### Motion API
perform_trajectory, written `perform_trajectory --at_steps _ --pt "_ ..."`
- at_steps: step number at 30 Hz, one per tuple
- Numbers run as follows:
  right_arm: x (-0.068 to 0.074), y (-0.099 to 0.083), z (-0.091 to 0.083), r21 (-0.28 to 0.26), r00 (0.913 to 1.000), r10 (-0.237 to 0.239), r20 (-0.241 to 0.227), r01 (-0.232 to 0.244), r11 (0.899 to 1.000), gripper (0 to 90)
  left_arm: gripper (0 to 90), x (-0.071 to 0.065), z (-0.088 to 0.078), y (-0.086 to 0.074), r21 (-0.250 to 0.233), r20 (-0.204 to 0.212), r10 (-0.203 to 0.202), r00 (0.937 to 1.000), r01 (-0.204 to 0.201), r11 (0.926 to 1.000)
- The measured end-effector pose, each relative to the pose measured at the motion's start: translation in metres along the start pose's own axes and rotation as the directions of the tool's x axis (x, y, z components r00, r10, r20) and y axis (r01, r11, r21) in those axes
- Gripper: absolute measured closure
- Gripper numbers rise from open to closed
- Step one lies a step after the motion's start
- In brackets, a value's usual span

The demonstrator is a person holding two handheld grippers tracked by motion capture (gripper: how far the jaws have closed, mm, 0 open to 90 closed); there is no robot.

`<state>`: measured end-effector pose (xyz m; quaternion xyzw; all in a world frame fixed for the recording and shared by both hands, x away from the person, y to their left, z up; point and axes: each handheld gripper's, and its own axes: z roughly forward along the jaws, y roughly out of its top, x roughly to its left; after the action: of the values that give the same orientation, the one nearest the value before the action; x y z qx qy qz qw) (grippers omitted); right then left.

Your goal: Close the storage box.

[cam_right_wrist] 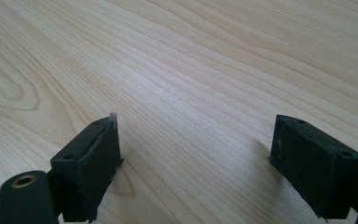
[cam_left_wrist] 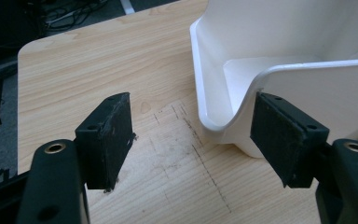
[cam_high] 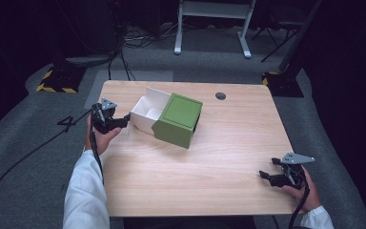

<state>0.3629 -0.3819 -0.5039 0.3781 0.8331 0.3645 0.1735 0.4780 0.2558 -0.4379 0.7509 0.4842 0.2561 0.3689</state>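
Dark grey carpet and black surroundings are seen around the wooden worktop [cam_high: 209, 162]. At centre-left of the high view, a green box [cam_high: 177, 119] with a white drawer [cam_high: 147, 112] pulled out is seen. The left hand-held gripper [cam_high: 119, 122] is held spread beside the drawer's end wall. At lower right, the right hand-held gripper [cam_high: 266, 175] is held spread over bare wood.

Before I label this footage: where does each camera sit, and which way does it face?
High view: above the person's side, looking forward and down on the table; forearms, both hand-held grippers.
Left gripper view: on the left hand-held gripper, facing the white tray; open jaws.
Right gripper view: on the right hand-held gripper, facing bare wood; open jaws.
Shared: tray, high and left.
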Motion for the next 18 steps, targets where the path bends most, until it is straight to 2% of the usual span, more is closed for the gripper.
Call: perform_trajectory --at_steps 4,7,10,12,16,18 --pt "0.000 0.000 0.000 -0.001 1.0000 -0.001 0.001 0.001 1.000 15.9 30.6 0.002 0.007 0.003 0.004 -0.006 -0.006 1.0000 0.006 1.0000" --pt "0.000 0.000 0.000 -0.001 1.0000 -0.001 0.000 0.001 1.000 15.9 31.2 0.007 0.006 0.002 -0.014 0.003 -0.028 0.9996 0.028 0.9995" --pt "0.000 0.000 0.000 -0.001 1.0000 -0.001 0.000 0.001 1.000 15.9 31.6 0.015 0.002 -0.002 -0.035 -0.008 -0.068 0.9976 0.068 0.9971" --pt "0.000 0.000 0.000 0.000 1.0000 0.001 -0.001 -0.001 1.000 15.9 31.9 0.018 0.003 -0.004 -0.024 -0.032 -0.076 0.9966 0.076 0.9969" --pt "0.000 0.000 0.000 0.000 1.0000 -0.001 0.000 0.001 1.000 15.8 31.4 0.021 0.010 -0.002 -0.024 -0.061 -0.098 0.9933 0.096 0.9950" --pt "0.000 0.000 0.000 0.000 1.0000 0.002 -0.001 -0.002 1.000 15.8 31.5 0.023 0.015 -0.001 -0.025 -0.052 -0.112 0.9924 0.110 0.9936"
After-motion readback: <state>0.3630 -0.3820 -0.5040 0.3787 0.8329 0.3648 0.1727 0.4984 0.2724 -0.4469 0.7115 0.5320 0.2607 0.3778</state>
